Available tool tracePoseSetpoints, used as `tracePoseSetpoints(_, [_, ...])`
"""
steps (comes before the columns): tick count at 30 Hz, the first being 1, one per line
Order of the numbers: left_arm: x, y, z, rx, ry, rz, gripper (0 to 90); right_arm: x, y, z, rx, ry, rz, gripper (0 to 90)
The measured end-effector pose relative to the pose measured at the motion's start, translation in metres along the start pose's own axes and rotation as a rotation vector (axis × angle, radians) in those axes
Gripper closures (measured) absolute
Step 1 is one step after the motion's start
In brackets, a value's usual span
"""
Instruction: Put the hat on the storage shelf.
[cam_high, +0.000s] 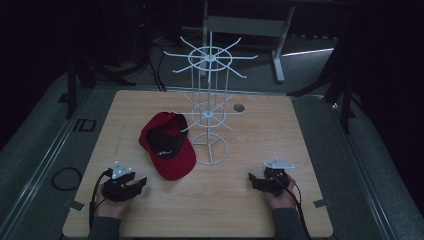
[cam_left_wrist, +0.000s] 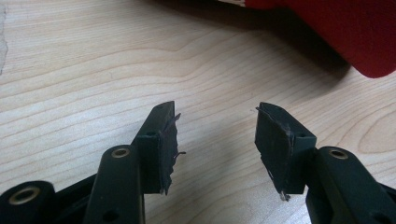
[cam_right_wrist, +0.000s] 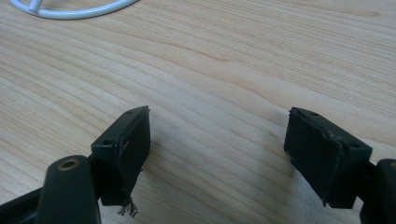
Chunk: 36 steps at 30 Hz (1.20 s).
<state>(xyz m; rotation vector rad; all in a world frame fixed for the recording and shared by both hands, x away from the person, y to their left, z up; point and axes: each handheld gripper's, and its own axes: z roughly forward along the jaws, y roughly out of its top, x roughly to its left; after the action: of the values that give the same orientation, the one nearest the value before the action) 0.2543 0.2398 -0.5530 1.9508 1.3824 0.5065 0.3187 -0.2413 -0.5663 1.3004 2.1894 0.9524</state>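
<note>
At the left, my left claw (cam_high: 141, 182) rests low on the wooden surface (cam_high: 235, 200), jaws apart and holding nothing. Just ahead and to its right lies a red cap (cam_high: 167, 145) with a black lining, upside down, touching the base of a white wire rack (cam_high: 210, 107) that stands mid-surface with bare hooks. At the right, my right claw (cam_high: 252, 180) also sits with jaws apart, empty, well clear of the rack. I judge nothing is started: the cap is ungrasped and remains to be lifted, likely onto a hook.
</note>
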Motion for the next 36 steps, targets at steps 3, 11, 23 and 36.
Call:
tracePoseSetpoints(3, [0.0,0.0,0.0,0.001,-0.005,0.005,48.7,0.0,0.0,0.0,0.0,0.0,0.001,22.7])
tracePoseSetpoints(11, [-0.004,0.001,-0.002,-0.018,-0.045,-0.001,49.3,0.0,0.0,0.0,0.0,0.001,-0.001,22.6])
tracePoseSetpoints(23, [-0.026,0.006,-0.004,-0.035,-0.121,0.049,49.5,0.0,0.002,0.002,0.002,0.004,-0.004,22.5])
tracePoseSetpoints(36, [-0.048,0.017,0.002,-0.047,-0.176,0.036,37.3,0.0,0.002,0.002,0.002,0.005,-0.005,22.5])
